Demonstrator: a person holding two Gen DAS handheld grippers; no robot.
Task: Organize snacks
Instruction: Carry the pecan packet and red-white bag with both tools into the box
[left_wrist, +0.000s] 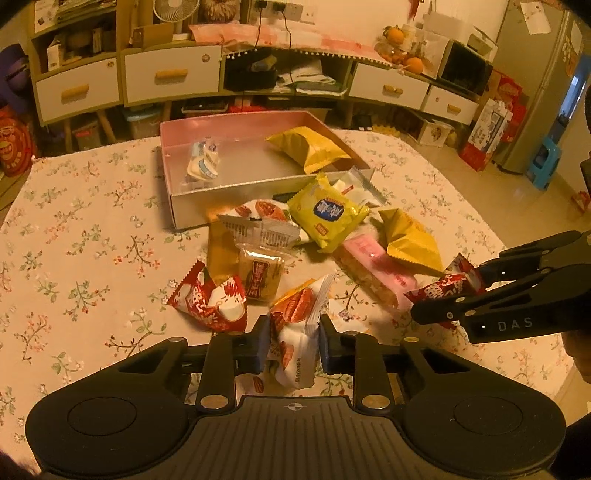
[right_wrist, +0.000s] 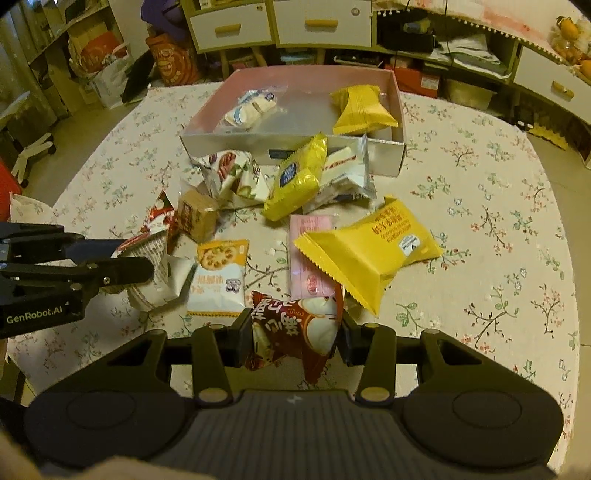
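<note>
1. The left gripper (left_wrist: 293, 341) is pinching a white packet with red nut pictures (left_wrist: 295, 332); its jaws are pressed against the packet's two sides, low over the worktop (left_wrist: 74, 229).
2. The right gripper (right_wrist: 293, 334) is clamping a dark red packet with white rounds (right_wrist: 295, 325) between its jaws, lifted clear of the floral cloth.
3. Just beyond the right gripper, a pink packet (right_wrist: 308, 251) is lying flat with a big yellow packet (right_wrist: 365, 254) resting partly over it.
4. Beside them an orange-and-white packet (right_wrist: 219, 280) is lying flat, touching the white packet that the left gripper is holding.
5. Farther out, a small brown cake packet (right_wrist: 197, 218), a red-and-white packet (left_wrist: 210, 299), another white nut packet (right_wrist: 232, 173), a yellow packet with a blue badge (right_wrist: 295, 177) and a clear-wrapped white bar (right_wrist: 347, 166) are sitting in a loose heap against the box front.
6. The shallow pink-lined box (right_wrist: 207, 144) is standing open at the far side of the worktop, holding two things: one white-and-blue packet (right_wrist: 251, 109) to the left and one yellow packet (right_wrist: 362, 109) to the right, well apart.
7. Three plain yellow packets are showing in all, counting the badge one.
8. Both grippers are angling steeply downward, side by side, the left one reaching in from the left edge of the right wrist view.
</note>
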